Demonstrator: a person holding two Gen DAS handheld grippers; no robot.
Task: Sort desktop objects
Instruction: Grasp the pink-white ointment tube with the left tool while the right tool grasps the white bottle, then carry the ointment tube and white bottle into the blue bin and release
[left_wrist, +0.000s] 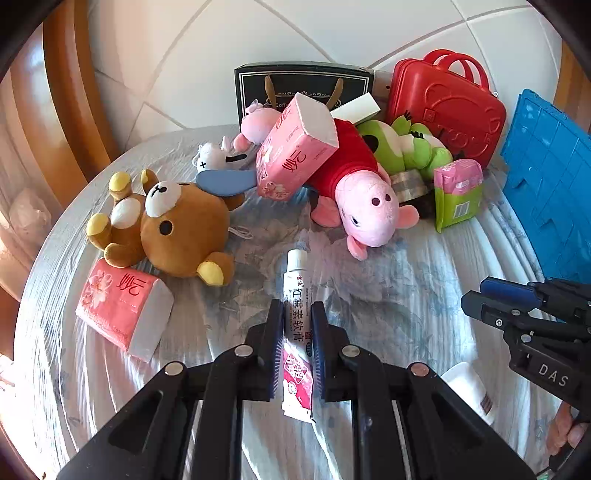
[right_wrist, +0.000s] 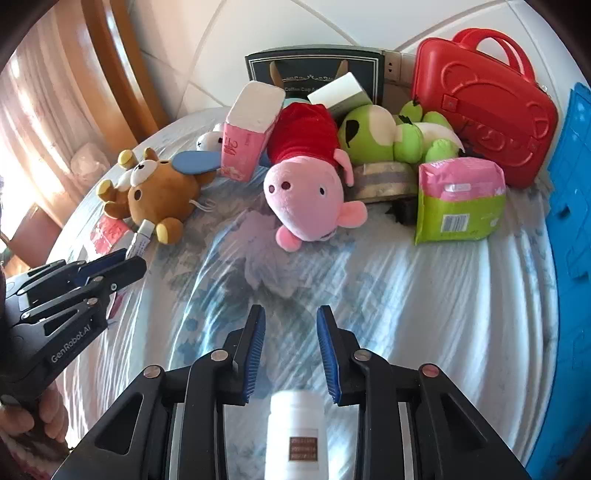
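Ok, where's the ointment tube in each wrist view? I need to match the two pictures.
Left wrist view: the ointment tube sits at bottom centre, clamped in the left tool, cap pointing away.
Right wrist view: only its capped end shows at far left, poking out of the left tool, just below the brown bear.
Shared landmark: the pink pig plush, mid-table in both.
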